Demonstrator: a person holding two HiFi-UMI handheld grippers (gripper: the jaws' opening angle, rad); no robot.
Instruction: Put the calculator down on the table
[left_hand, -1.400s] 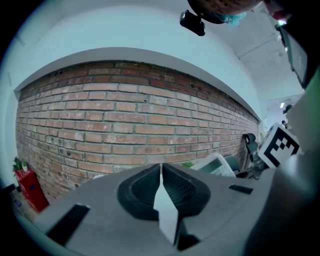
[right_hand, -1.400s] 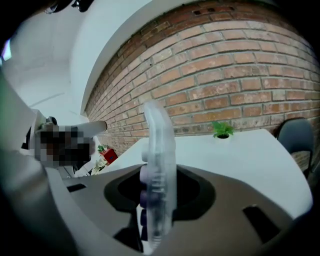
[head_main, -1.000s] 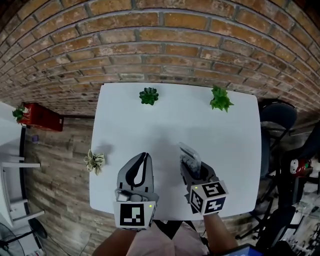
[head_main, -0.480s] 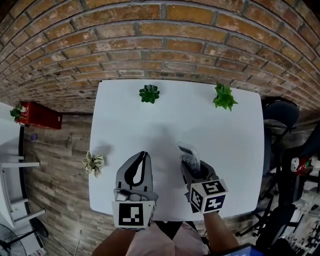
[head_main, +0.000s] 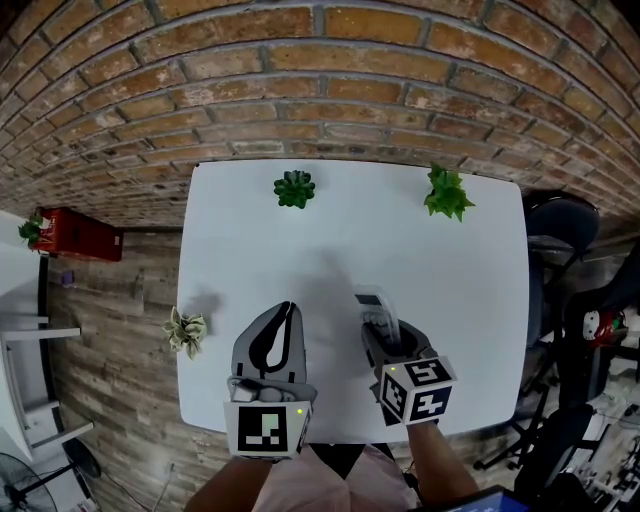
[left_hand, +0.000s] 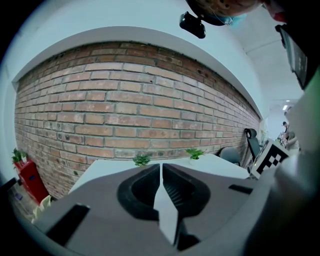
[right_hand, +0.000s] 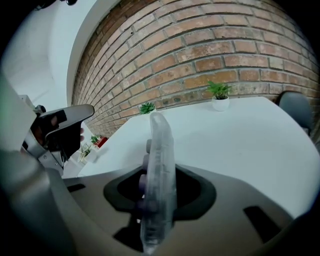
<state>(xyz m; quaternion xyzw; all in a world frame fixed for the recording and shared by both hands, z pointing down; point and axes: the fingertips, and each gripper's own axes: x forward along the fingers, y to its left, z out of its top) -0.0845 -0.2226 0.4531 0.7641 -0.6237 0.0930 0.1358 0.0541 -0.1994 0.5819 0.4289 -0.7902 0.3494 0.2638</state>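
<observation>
Calculator (right_hand: 159, 170): slim translucent plastic slab with rounded keys, clamped edge-on in the right hand-held gripper (head_main: 385, 338), over a smooth white rectangular surface (head_main: 350, 240). Left hand-held gripper (left_hand: 161, 172): matte grey jaws pressed together, nothing between.

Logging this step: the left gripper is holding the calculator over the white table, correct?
No. The right gripper holds the calculator over the white table; the right gripper view shows it between those jaws.
</observation>
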